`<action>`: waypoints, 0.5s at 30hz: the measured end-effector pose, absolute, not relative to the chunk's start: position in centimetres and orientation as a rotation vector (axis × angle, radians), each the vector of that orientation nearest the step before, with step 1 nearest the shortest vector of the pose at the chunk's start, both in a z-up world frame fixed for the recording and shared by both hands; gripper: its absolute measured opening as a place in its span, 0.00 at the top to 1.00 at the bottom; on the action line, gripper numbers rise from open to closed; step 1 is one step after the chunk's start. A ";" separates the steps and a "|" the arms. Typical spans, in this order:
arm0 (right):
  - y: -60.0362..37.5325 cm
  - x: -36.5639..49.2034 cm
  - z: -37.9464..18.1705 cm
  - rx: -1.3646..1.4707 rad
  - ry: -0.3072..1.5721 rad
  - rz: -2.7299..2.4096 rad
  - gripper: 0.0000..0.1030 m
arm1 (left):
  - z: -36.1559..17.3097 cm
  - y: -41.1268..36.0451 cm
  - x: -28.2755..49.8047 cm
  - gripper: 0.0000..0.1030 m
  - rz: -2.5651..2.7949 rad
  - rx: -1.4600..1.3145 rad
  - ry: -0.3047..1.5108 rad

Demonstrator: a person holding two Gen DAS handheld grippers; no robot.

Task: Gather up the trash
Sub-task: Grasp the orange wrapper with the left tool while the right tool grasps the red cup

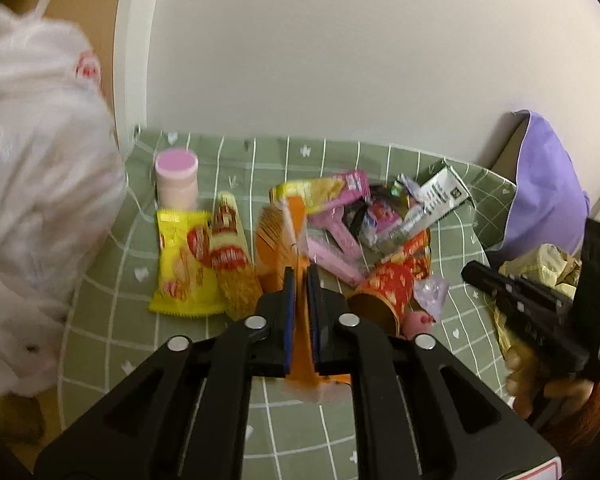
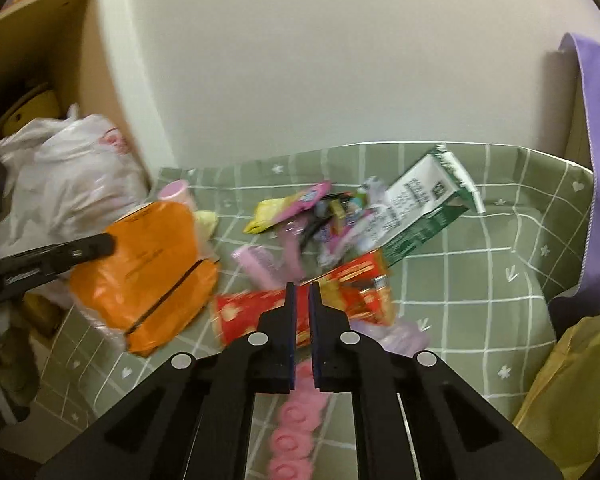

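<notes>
**Orange wrapper lifted from the trash pile**

While the rest of the litter lies on the green checked cloth (image 2: pixel 480 280), an orange wrapper (image 2: pixel 152 264) is clamped between the narrow jaws of the left gripper (image 1: pixel 300 276) and is held above the cloth's left side, beside a white plastic bag (image 2: pixel 68 184).

In the right wrist view, a pink strip of ring-shaped pieces (image 2: pixel 296 428) is seen hanging between the nearly closed jaws of the right gripper (image 2: pixel 302 292); whether it is pinched cannot be told.

A red snack tube (image 2: pixel 252 312) is seen just beyond the right gripper. A green-and-white carton (image 2: pixel 424 208) is propped behind the pile, and a yellow packet (image 1: pixel 184 264) and a pink-lidded jar (image 1: pixel 177 178) are placed to the left. A purple cloth (image 2: pixel 596 160) hangs at the right.
</notes>
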State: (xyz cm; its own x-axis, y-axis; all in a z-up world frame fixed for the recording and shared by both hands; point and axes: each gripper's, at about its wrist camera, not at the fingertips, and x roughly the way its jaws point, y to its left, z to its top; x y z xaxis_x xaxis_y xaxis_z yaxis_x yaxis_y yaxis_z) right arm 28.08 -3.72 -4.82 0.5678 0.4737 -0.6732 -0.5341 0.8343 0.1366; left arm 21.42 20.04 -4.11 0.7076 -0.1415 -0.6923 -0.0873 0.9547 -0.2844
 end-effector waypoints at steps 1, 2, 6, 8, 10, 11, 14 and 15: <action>-2.9 27.1 -5.6 -0.103 0.769 0.614 0.70 | -4.6 20.0 21.2 0.86 -0.025 -0.308 0.798; -2.5 26.8 -6.2 -0.110 0.776 0.631 0.56 | -5.1 20.0 21.0 0.85 -0.020 -0.303 0.808; 0.3 25.7 -8.6 -0.188 0.798 0.644 0.55 | -6.2 20.3 20.0 0.85 0.002 -0.307 0.829; 1.9 25.9 -9.6 -0.274 0.777 0.610 0.55 | -6.2 20.7 19.4 0.87 0.011 -0.319 0.823; 2.8 26.6 -10.3 -0.354 0.766 0.560 0.56 | -6.0 21.0 19.1 0.90 0.017 -0.320 0.817; 2.7 27.1 -10.5 -0.356 0.771 0.541 0.62 | -5.8 21.0 18.9 0.91 0.019 -0.312 0.812; 0.4 29.1 -9.7 -0.229 0.804 0.540 0.73 | -5.1 21.2 18.7 0.93 0.020 -0.305 0.791; -0.2 29.7 -9.4 -0.204 0.814 0.542 0.77 | -4.9 21.2 18.7 0.94 0.021 -0.309 0.783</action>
State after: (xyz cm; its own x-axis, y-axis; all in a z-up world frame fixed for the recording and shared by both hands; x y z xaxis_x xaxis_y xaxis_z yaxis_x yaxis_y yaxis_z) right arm 29.69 -0.23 -9.45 0.5598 0.3802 -0.7363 -0.5327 0.8457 0.0317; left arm 18.72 21.24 -4.88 0.7107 -0.0952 -0.6970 -0.1327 0.9549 -0.2657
